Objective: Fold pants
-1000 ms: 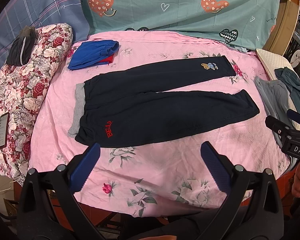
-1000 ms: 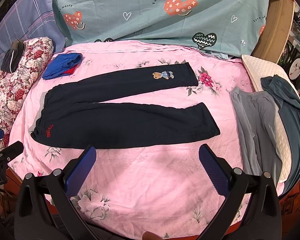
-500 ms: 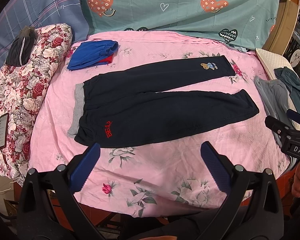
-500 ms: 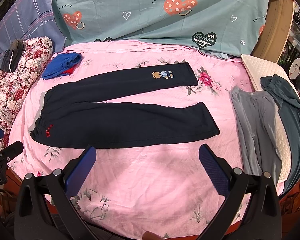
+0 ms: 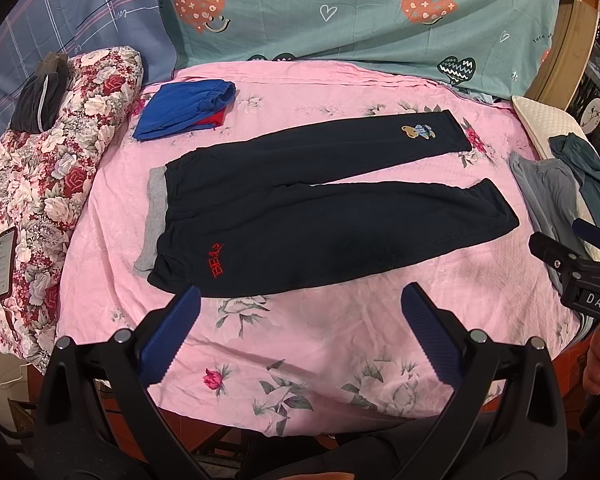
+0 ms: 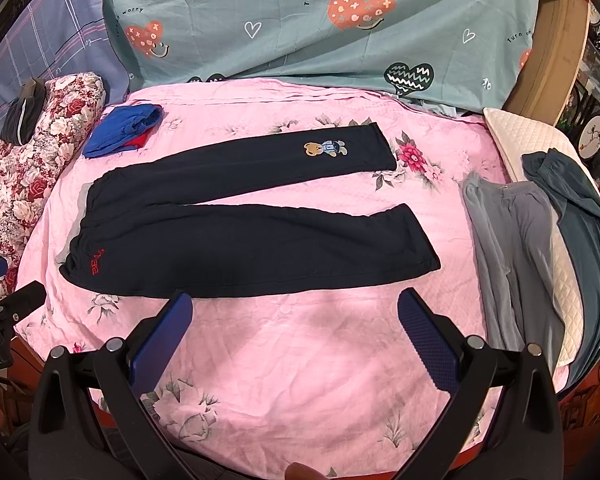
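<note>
Dark navy pants lie spread flat on the pink floral bedsheet, waistband with grey lining to the left, both legs running right. They bear red lettering near the waist and a bear patch on the far leg. They also show in the right wrist view. My left gripper is open and empty, held above the sheet just in front of the near leg. My right gripper is open and empty, also just in front of the near leg. Neither touches the pants.
A folded blue and red garment lies at the back left. A floral quilt with a phone sits left. Grey pants and teal pants lie on the right over a white pillow. A teal heart-print sheet hangs behind.
Both grippers have crept slightly nearer the pants; nothing was taken hold of, and the pants have not moved.
</note>
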A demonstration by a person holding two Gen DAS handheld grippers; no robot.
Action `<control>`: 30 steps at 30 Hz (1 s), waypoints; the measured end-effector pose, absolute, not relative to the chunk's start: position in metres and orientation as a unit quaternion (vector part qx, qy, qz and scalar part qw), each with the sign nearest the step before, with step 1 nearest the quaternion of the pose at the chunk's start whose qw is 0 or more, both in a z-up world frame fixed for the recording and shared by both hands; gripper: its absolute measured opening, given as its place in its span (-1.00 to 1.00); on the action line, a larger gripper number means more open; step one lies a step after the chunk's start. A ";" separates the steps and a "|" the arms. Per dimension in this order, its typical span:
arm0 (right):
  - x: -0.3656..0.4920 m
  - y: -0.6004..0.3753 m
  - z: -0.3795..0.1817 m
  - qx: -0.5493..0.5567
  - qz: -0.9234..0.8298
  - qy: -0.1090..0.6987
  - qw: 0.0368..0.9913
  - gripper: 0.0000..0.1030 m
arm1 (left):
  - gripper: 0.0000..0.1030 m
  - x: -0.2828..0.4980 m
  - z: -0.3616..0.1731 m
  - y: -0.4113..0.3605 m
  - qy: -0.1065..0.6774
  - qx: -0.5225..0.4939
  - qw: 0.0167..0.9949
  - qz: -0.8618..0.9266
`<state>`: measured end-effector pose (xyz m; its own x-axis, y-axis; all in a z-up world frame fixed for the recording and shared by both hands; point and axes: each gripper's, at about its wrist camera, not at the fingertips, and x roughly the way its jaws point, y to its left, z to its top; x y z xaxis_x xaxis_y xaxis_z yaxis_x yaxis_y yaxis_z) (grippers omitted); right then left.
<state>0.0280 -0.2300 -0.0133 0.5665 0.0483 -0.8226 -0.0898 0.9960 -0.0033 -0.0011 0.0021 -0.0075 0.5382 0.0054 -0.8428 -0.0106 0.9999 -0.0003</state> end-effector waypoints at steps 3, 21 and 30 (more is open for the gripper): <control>0.030 -0.231 -0.015 -0.023 0.038 0.466 0.884 0.97 | 0.96 0.002 -0.014 0.000 0.483 -0.002 0.875 0.004; 0.111 -0.414 -0.130 0.179 -0.077 0.483 0.853 0.87 | 0.96 0.025 -0.068 0.071 0.543 -0.048 0.829 0.126; 0.169 -0.429 -0.195 0.210 -0.092 0.501 0.835 -0.24 | 0.96 0.005 -0.096 0.132 0.574 -0.084 0.786 0.212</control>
